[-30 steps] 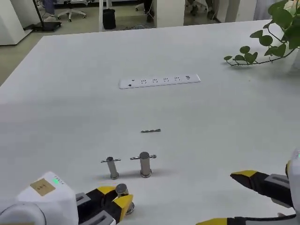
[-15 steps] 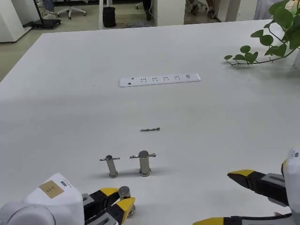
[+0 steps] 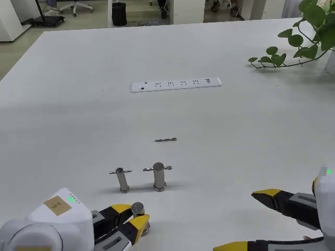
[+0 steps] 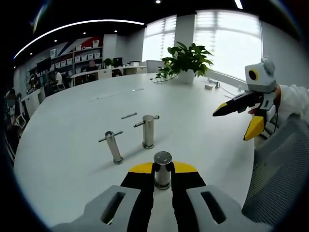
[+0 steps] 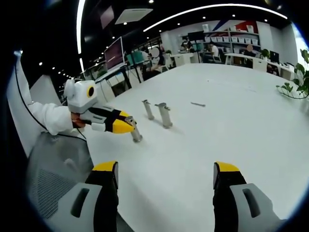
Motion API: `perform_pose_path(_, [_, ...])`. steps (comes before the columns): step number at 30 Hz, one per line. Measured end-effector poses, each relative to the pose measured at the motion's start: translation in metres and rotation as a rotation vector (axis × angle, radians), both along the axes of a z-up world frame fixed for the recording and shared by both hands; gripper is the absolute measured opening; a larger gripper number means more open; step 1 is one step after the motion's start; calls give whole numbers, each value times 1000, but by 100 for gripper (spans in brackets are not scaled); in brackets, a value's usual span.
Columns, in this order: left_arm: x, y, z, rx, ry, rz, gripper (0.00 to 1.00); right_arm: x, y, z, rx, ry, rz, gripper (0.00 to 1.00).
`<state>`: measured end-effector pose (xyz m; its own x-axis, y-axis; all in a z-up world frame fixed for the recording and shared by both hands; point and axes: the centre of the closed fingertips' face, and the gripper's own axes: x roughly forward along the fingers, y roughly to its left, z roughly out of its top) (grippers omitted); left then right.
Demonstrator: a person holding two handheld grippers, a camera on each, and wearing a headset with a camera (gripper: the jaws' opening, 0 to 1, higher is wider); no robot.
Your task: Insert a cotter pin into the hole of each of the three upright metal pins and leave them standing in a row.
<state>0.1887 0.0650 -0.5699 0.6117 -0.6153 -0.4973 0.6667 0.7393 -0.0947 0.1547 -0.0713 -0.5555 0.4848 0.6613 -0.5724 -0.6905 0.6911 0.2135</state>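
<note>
Two upright metal pins stand side by side on the white table, each with a cotter pin through its top. A third upright pin, with no cotter pin seen in it, stands nearer me; my left gripper is shut on it. The left gripper view has this pin between the jaws. A loose cotter pin lies flat beyond the two pins. At the lower right, my right gripper is open and holds nothing, well apart from the pins.
A white power strip lies farther back on the table. A leafy plant reaches in at the far right corner. Office chairs and a bin stand beyond the far edge.
The head view has shifted slightly. The left gripper stays shut on the near pin and the right gripper stays open; nothing on the table has visibly moved.
</note>
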Motion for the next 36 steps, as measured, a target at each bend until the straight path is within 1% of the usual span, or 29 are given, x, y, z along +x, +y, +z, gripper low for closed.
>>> perform_pose_path(7, [-3, 1, 0, 2, -4, 1, 10, -2, 4, -2, 5, 8, 1, 78])
perform_pose_path(9, [-3, 1, 0, -8, 7, 14, 10, -4, 6, -2, 6, 11, 10, 78])
perform_pose_path(13, [-4, 2, 0, -5, 6, 13, 10, -7, 8, -3, 7, 19, 19, 78])
perform_pose_path(14, [-4, 2, 0, -8, 13, 22, 10, -7, 9, -4, 10, 21, 16, 79])
perform_pose_path(15, [-3, 2, 0, -11, 18, 27, 10, -7, 9, -4, 12, 23, 14, 78])
perform_pose_path(16, [-3, 2, 1, -17, 17, 27, 11, -7, 9, -4, 15, 24, 16, 78])
perform_pose_path(17, [-4, 1, 4, -29, 7, 19, 11, -8, 10, -4, 17, 24, 20, 78])
perform_pose_path(18, [-3, 1, 8, -48, 0, 27, 11, -8, 10, -3, 16, 22, 26, 79])
perform_pose_path(19, [-2, 2, 11, -60, -1, 30, 12, -9, 11, -2, 17, 20, 29, 79])
perform_pose_path(20, [-1, 3, 14, -69, -6, 36, 16, -9, 12, -2, 18, 19, 32, 78])
perform_pose_path(23, [2, 10, 21, -65, -25, 48, 27, -8, 13, -1, 18, 17, 37, 78])
perform_pose_path(26, [4, 18, 28, -82, -32, 63, 33, -8, 14, -1, 13, 18, 46, 78])
perform_pose_path(27, [6, 22, 30, -80, -42, 73, 36, -9, 14, -1, 12, 17, 48, 78])
perform_pose_path(30, [5, 32, 35, -85, -48, 83, 46, -8, 15, 0, 10, 15, 55, 78])
perform_pose_path(31, [4, 34, 37, -92, -43, 90, 49, -8, 15, 0, 7, 14, 56, 78])
perform_pose_path(32, [4, 38, 41, -106, -46, 104, 50, -7, 15, 0, 5, 14, 57, 78])
perform_pose_path(34, [4, 44, 47, -108, -58, 113, 51, -6, 14, 0, 0, 11, 60, 78])
perform_pose_path(36, [1, 48, 53, -105, -64, 113, 54, -5, 14, 1, -6, 9, 62, 78])
